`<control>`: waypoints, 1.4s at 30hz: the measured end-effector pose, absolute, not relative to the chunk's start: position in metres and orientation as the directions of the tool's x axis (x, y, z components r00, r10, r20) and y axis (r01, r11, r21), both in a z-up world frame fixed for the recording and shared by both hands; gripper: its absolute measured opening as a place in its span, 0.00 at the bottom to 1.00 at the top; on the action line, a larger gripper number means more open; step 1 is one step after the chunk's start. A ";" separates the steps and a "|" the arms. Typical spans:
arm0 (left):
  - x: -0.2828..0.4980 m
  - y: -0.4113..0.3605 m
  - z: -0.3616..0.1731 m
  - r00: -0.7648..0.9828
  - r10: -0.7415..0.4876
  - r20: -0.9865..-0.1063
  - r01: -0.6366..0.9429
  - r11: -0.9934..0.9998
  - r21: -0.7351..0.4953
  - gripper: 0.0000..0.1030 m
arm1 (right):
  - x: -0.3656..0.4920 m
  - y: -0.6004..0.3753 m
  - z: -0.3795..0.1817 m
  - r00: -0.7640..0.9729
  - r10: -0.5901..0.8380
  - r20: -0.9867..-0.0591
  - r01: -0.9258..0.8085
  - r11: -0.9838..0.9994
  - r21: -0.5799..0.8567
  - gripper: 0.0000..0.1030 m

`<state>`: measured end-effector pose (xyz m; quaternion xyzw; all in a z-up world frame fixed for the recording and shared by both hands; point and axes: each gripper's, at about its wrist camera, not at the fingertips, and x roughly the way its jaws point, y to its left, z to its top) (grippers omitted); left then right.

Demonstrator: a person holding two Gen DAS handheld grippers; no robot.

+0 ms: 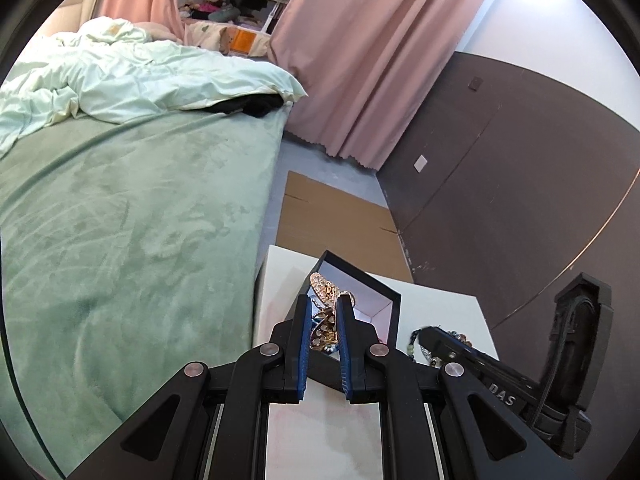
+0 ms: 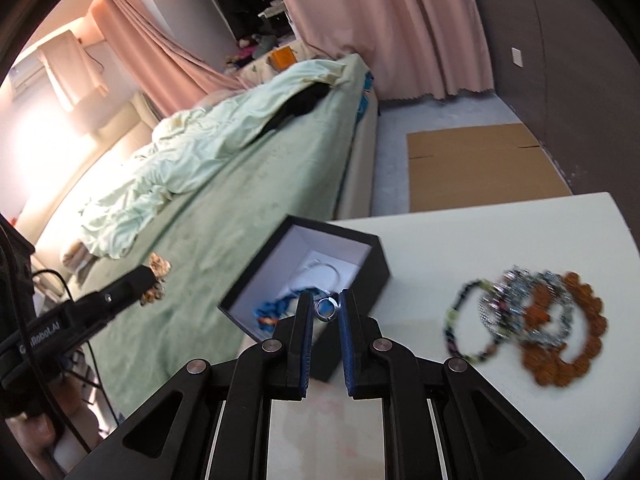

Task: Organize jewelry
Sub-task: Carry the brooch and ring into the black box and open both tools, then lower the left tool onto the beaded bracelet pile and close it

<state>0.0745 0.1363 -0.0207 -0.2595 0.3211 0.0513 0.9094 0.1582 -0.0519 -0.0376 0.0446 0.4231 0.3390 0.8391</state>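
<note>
Gold filigree ornament pinched between the blue pads of the left gripper, jaws clamped on it, poised just above the near rim of the black box at about 12 o'clock from the fingertips in the left wrist view; seen again from the right wrist view out at 9 o'clock, off the table edge and over the green bedspread, so not quite over the box opening from that angle. Small silver ring nipped between the tips of the right gripper, jaws drawn in tight on it, hovering over the box's near corner; white-lined interior already holding a blue beaded piece at 9 o'clock of the ring and a thin silver hoop at 12 o'clock.

Judged step in hand — carrying picked pieces to the box, two at once, neither yet released. Next move likely calls for bringing each gripper squarely over the opening, lowering a little, then easing the jaws apart so ring and ornament drop inside rather than bouncing off the rim; ring small enough to roll, so a low release advisable.

Remaining work at 3 o'clock on the white table — a blurred heap of bracelets, dark beads, silvery links and orange beads overlapping, well apart from the box.
</note>
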 end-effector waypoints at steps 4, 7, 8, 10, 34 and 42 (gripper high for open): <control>0.078 0.141 -0.023 0.790 -0.087 -0.607 -0.261 0.849 -0.460 0.13 | 0.165 -0.040 -0.040 0.401 0.641 -0.654 -0.542 0.742 0.395 0.14; 0.083 0.142 -0.026 0.787 -0.096 -0.609 -0.261 0.843 -0.470 0.13 | 0.173 -0.035 -0.044 0.384 0.645 -0.661 -0.523 0.742 0.420 0.14; 0.084 0.142 -0.027 0.786 -0.097 -0.611 -0.260 0.844 -0.469 0.13 | 0.177 -0.035 -0.046 0.363 0.649 -0.669 -0.514 0.738 0.437 0.15; 0.090 0.140 -0.029 0.781 -0.103 -0.617 -0.257 0.846 -0.467 0.13 | 0.180 -0.042 -0.048 0.362 0.651 -0.667 -0.487 0.743 0.460 0.41; 0.127 0.084 -0.049 0.734 -0.149 -0.663 -0.235 0.859 -0.454 0.69 | 0.187 -0.130 -0.023 0.442 0.631 -0.638 -0.347 0.776 0.527 0.51; 0.107 0.076 -0.033 0.770 -0.123 -0.626 -0.228 0.863 -0.450 0.82 | 0.173 -0.152 -0.010 0.469 0.600 -0.648 -0.348 0.800 0.489 0.57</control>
